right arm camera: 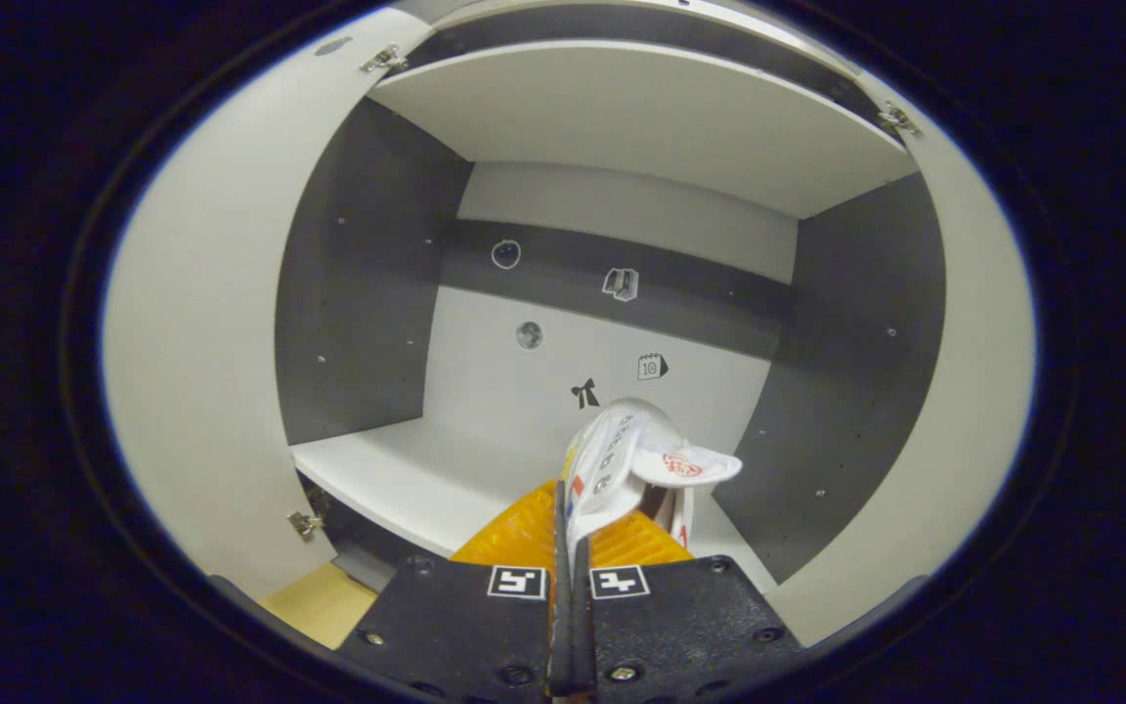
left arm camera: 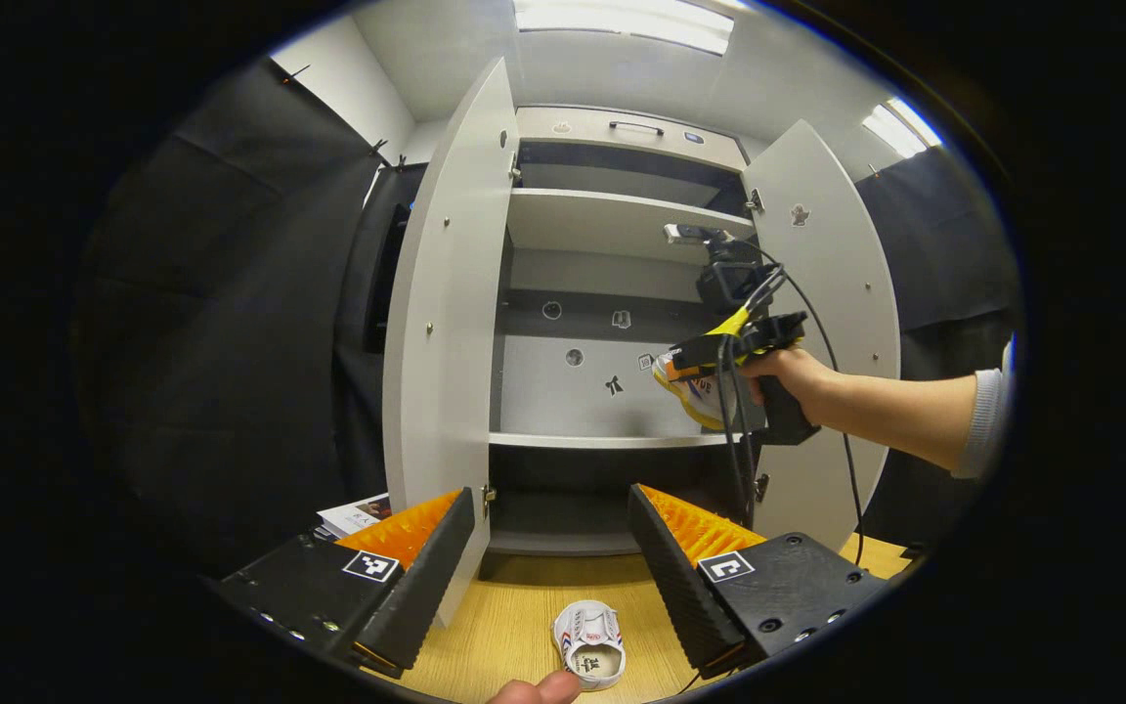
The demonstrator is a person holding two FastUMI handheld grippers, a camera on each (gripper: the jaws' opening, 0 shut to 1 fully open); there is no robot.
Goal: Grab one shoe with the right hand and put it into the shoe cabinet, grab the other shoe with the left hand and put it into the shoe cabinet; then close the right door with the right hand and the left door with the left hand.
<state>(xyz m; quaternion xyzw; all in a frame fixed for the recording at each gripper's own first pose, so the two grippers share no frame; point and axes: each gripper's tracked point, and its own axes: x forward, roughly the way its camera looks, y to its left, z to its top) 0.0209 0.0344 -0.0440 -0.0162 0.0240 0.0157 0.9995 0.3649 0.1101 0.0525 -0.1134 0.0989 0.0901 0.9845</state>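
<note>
Right hand-held gripper (left arm camera: 685,367) trails black cables; sleeve (left arm camera: 988,420) seems grey.

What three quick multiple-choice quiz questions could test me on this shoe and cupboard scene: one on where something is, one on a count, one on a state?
1. Where is the second shoe?
A. on the wooden table in front of the cabinet
B. on the top shelf
C. hanging on a door

2. How many cabinet doors stand open?
A. none
B. one
C. two

3. What is the right gripper doing?
A. gaping open
B. pinching a shoe
C. pressing on a door

Answers: 1 A, it lies between the open fingers of the left gripper. 2 C, the left door and right door both swing outward. 3 B, its fingers squeeze the shoe before the middle shelf.
</note>
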